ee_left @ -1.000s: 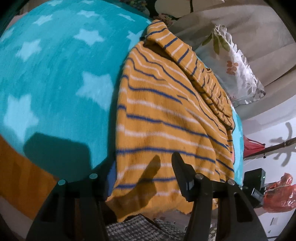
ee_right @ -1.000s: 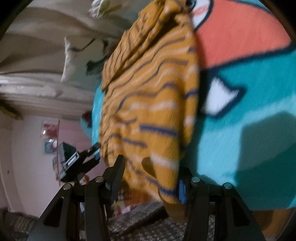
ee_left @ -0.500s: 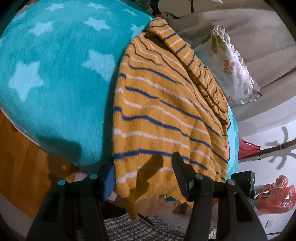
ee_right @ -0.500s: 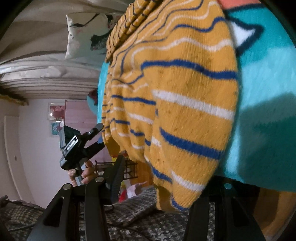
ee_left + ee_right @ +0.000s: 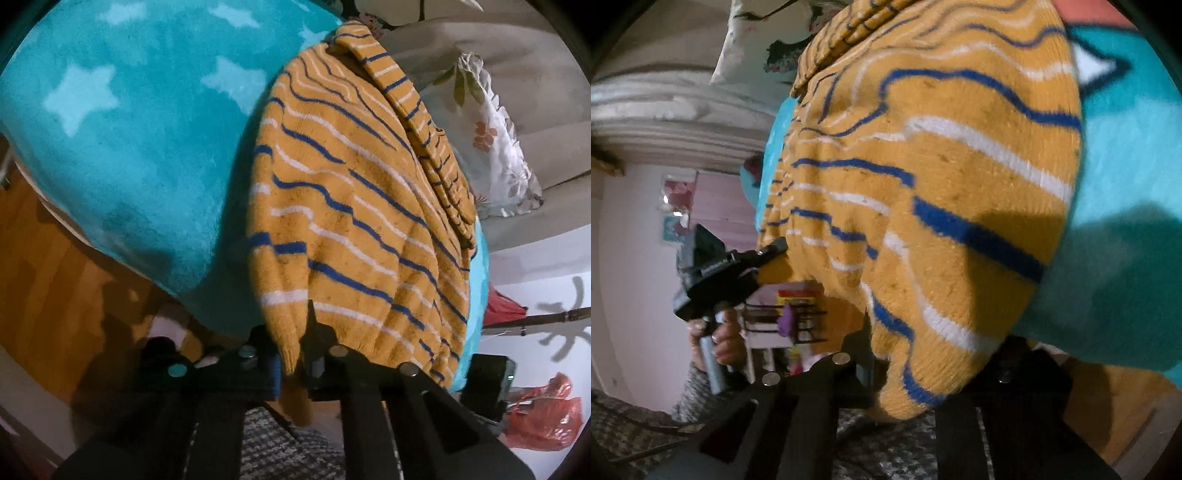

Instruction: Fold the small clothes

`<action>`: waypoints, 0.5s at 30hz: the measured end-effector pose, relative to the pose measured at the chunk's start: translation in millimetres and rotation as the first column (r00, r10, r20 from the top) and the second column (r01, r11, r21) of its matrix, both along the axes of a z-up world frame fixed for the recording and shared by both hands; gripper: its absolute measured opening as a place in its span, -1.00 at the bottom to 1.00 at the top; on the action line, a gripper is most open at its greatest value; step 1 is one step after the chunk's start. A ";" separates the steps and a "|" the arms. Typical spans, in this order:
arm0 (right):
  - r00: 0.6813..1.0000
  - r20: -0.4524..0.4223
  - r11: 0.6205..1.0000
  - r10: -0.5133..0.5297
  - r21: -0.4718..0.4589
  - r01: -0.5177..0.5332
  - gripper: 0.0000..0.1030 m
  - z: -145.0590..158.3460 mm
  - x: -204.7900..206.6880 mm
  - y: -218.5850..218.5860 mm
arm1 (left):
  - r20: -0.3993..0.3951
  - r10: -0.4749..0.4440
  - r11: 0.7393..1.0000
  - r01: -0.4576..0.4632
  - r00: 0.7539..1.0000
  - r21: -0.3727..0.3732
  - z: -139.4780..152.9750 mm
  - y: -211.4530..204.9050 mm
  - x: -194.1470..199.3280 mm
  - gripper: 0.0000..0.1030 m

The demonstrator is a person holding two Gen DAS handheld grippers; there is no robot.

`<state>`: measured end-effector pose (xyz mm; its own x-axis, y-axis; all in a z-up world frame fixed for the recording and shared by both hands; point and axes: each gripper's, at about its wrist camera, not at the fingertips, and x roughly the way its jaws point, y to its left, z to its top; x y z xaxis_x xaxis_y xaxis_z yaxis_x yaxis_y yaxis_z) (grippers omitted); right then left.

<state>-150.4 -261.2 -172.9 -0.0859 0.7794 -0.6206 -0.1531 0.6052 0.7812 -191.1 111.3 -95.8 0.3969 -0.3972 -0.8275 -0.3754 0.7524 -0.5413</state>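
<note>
Wood floor (image 5: 48, 280), white wall (image 5: 535, 302), floral pillow (image 5: 495, 147) on beige sofa (image 5: 517, 55).

Ahead of the jaws, the striped sweater (image 5: 354, 206) is draping over the blanket (image 5: 140, 155) edge, filling the middle path. Left of the jaws, open blanket is offering passing room. To the right, a floral pillow (image 5: 495, 147) is crowding the far side. Below, the wooden floor (image 5: 48, 280) is lying open.

The sweater (image 5: 362, 206) lies on the blanket (image 5: 147, 147), its hem overhanging the edge, a pillow (image 5: 495, 147) behind.
</note>
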 end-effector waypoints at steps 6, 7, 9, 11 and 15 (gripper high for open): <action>0.989 0.057 0.989 0.139 0.033 -0.141 -0.87 38.5 -12.9 -17.1 | 0.014 0.007 0.999 -0.008 1.000 0.039 35.3 0.1 -30.7 -0.89; 0.991 0.060 0.991 0.121 0.045 -0.124 -0.87 42.5 -10.7 -21.6 | 0.011 0.009 0.999 -0.010 1.000 0.038 36.2 -0.9 -33.4 -0.89; 0.992 0.068 0.992 0.106 0.060 -0.111 -0.87 41.4 -4.6 -25.3 | 0.006 0.022 0.999 -0.022 1.000 0.040 34.8 -2.9 -33.6 -0.89; 0.991 0.078 0.992 0.105 0.060 -0.110 -0.87 38.4 3.3 -23.0 | -0.002 0.038 0.999 -0.037 0.999 0.035 32.2 -2.4 -28.8 -0.89; 0.982 0.126 0.988 0.141 0.050 -0.148 -0.87 45.0 10.1 -19.4 | 0.020 0.045 0.998 -0.046 0.999 0.047 41.3 2.3 -21.6 -0.89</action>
<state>-140.3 -280.5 -127.9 -0.1269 0.7999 -0.5865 -0.3313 0.5231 0.7852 -212.7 113.6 -54.6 0.4298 -0.3392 -0.8368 -0.3995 0.7597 -0.5132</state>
